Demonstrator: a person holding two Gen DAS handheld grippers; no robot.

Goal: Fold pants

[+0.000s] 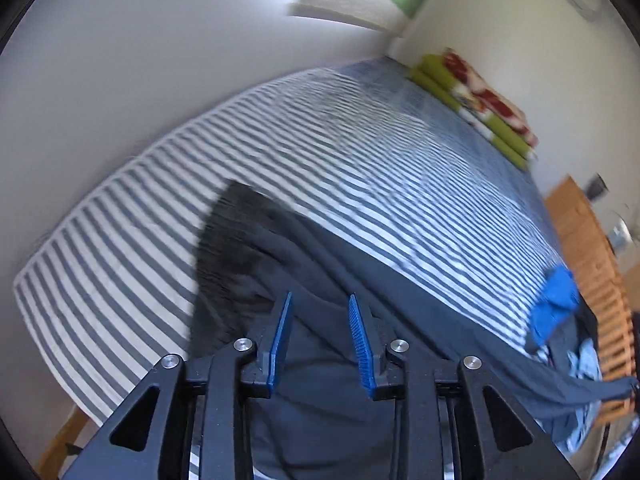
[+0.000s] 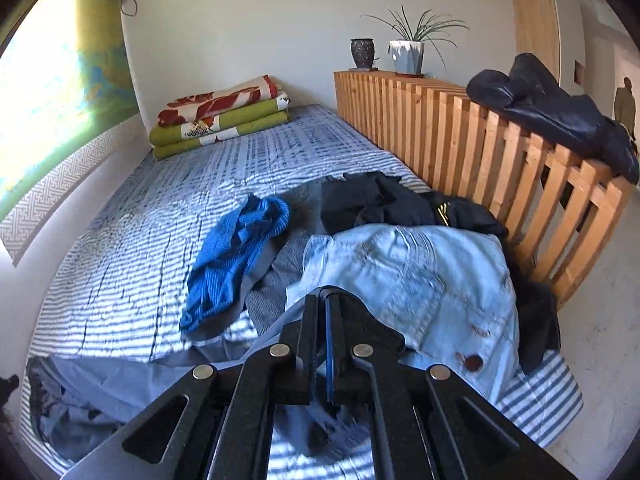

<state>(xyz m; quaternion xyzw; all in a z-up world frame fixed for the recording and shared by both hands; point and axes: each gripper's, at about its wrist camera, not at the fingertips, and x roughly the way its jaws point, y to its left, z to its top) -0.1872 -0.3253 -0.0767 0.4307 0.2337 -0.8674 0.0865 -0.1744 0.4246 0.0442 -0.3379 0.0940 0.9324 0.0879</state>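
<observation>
the dark grey cotton pants (image 1: 320, 392) lie on the striped bed (image 1: 360, 160) under the released left tongs (image 1: 320, 340), while the right tongs (image 2: 330, 344), clenched on grey cloth, should draw it taut and flat before creasing.

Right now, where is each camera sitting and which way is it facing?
Left wrist: on the left tool, tilted down over the dark grey pants on the striped bed; blue pads apart, gripping nothing.
Right wrist: on the right tool, facing up the bed toward the folded blankets; pads shut.
Shared: bed, blankets, blue garment, slatted wooden rail.
</observation>
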